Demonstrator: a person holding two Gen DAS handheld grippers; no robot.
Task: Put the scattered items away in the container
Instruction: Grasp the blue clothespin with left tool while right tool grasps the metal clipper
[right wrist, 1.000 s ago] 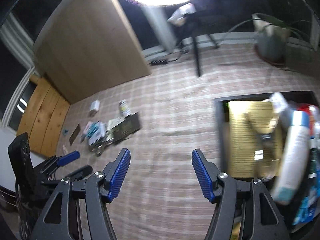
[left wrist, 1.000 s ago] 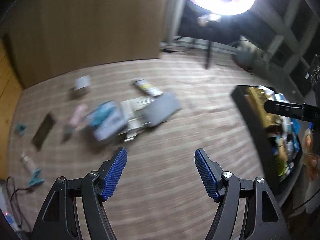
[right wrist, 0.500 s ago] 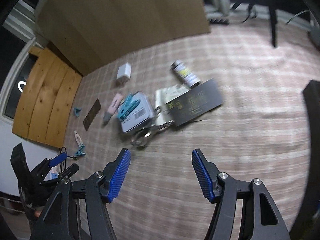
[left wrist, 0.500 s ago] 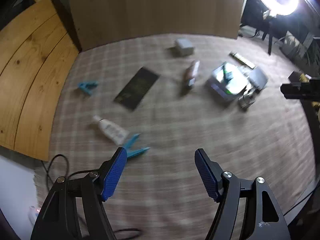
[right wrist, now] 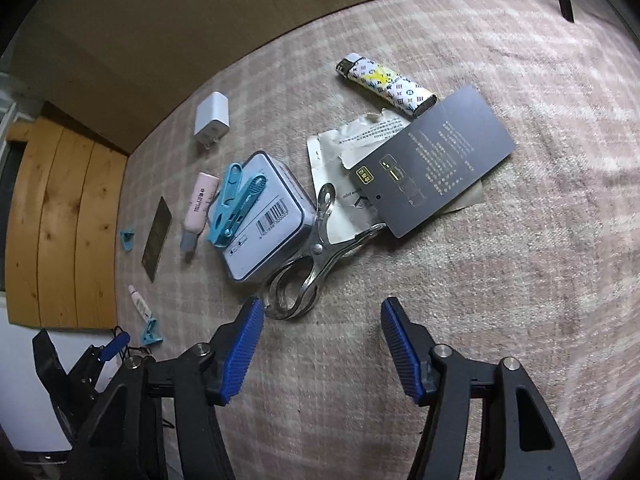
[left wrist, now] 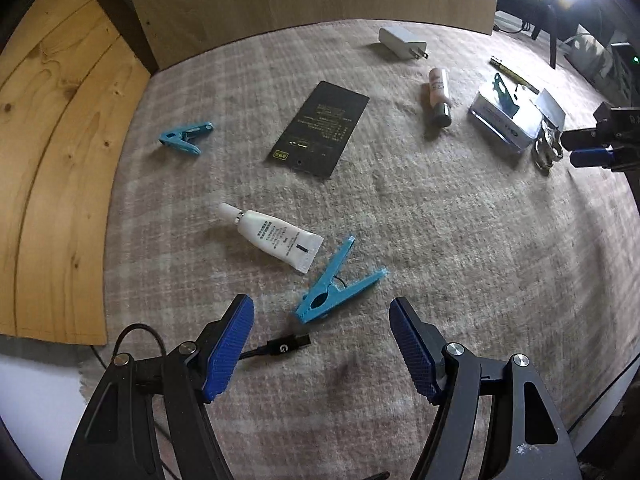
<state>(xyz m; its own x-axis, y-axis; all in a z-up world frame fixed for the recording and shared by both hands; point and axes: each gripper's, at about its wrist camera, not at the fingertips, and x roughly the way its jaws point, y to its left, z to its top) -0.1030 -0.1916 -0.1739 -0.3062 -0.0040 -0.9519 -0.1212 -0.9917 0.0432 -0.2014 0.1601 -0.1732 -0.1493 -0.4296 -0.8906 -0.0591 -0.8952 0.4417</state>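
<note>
Scattered items lie on a checked rug. My left gripper (left wrist: 322, 344) hangs open just above a blue clothes peg (left wrist: 340, 284), with a white tube (left wrist: 276, 238) beside the peg. My right gripper (right wrist: 322, 340) has its jaws closing with nothing between them; the metal scissor-clip (right wrist: 312, 264) lies just beyond its left fingertip. Behind the clip sit a silver tin (right wrist: 264, 216) with a blue peg (right wrist: 236, 204) on top, a grey card (right wrist: 432, 164), a torn sachet (right wrist: 352, 148) and a patterned lighter (right wrist: 386, 84). The container is out of view.
Farther out lie a black card (left wrist: 320, 124), another blue peg (left wrist: 186, 138), a white charger (left wrist: 400, 42) and a pink tube (left wrist: 438, 92). A black cable plug (left wrist: 288, 346) lies between my left fingers. Wooden boards (left wrist: 52, 152) border the rug on the left.
Both grippers swung away from the dark container toward the scattered items and came down closer to the rug. The container has left both views. The right jaws have narrowed slightly.
</note>
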